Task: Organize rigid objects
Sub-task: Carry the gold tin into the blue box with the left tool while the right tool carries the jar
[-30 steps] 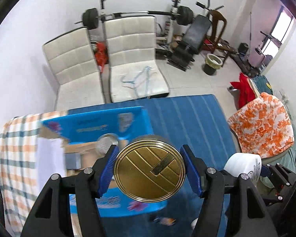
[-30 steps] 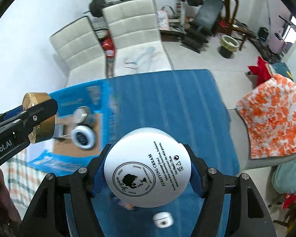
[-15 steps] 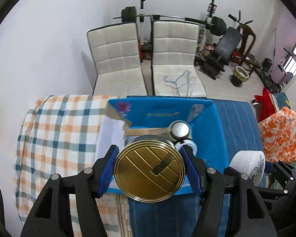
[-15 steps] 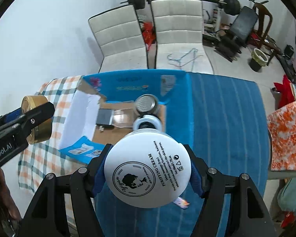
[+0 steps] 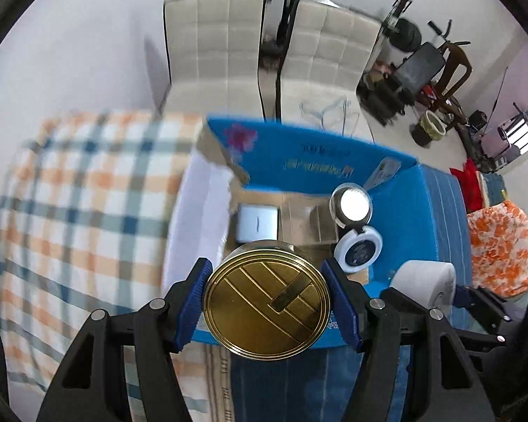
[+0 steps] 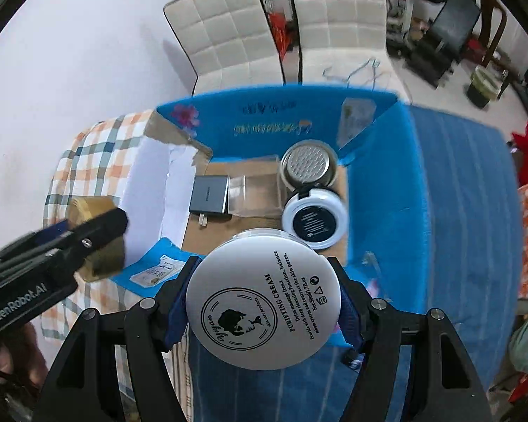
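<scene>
My left gripper [image 5: 267, 300] is shut on a round gold tin [image 5: 267, 302] and holds it above the near edge of an open blue cardboard box [image 5: 320, 161]. My right gripper [image 6: 264, 304] is shut on a white cream jar [image 6: 264, 302] above the same box [image 6: 274, 123]. Inside the box lie a silver round tin [image 6: 308, 167], a white jar with a dark lid [image 6: 315, 219], a grey charger [image 6: 209, 195] and a clear plastic case [image 6: 253, 195]. The left gripper with the gold tin [image 6: 95, 235] shows at the left in the right wrist view.
The box stands on a table with a plaid cloth [image 5: 81, 204] at the left and a blue striped cloth [image 6: 457, 193] at the right. Two white chairs [image 6: 278, 28] stand behind the table. Gym gear [image 5: 426, 66] fills the back right.
Both grippers have moved left and closer over the open box, each still holding its object. The box contents now lie directly ahead of both.
</scene>
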`<state>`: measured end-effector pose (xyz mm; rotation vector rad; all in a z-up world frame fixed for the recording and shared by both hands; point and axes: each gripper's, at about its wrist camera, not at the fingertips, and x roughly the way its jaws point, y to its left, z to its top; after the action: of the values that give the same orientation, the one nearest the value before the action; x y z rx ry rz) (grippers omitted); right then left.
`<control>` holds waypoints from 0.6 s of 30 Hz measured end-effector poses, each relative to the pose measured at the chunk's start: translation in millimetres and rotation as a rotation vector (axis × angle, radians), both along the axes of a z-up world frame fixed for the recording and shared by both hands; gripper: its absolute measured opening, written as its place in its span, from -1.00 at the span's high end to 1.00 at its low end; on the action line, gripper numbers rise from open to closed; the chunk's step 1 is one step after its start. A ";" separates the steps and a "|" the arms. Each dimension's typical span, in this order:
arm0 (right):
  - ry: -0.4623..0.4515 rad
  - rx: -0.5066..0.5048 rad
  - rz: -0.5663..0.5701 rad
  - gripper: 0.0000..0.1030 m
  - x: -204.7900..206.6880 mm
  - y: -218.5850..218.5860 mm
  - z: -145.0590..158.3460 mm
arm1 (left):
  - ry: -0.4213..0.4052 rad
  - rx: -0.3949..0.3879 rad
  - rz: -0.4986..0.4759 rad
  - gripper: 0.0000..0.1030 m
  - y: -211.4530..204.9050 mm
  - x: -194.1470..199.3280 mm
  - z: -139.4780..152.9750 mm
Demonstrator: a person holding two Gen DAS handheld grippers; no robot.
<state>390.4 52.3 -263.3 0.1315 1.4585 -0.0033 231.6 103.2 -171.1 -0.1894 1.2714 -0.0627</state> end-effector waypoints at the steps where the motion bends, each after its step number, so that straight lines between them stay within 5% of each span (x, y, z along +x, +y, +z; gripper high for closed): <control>1: 0.020 0.012 -0.007 -0.39 2.7 -0.7 -12.3 | 0.017 -0.013 0.002 -0.20 1.1 2.8 -7.7; 10: 0.124 0.031 0.000 -0.39 21.8 6.9 -98.3 | 0.199 -0.133 0.002 -0.20 6.5 32.4 -85.9; 18: 0.178 0.056 -0.032 -0.39 36.3 6.5 -142.3 | 0.273 -0.131 -0.028 -0.20 0.2 47.4 -120.7</control>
<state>426.7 58.8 -405.7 0.2046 1.6346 0.0001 279.0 103.4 -291.8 -0.3004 1.5435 -0.1478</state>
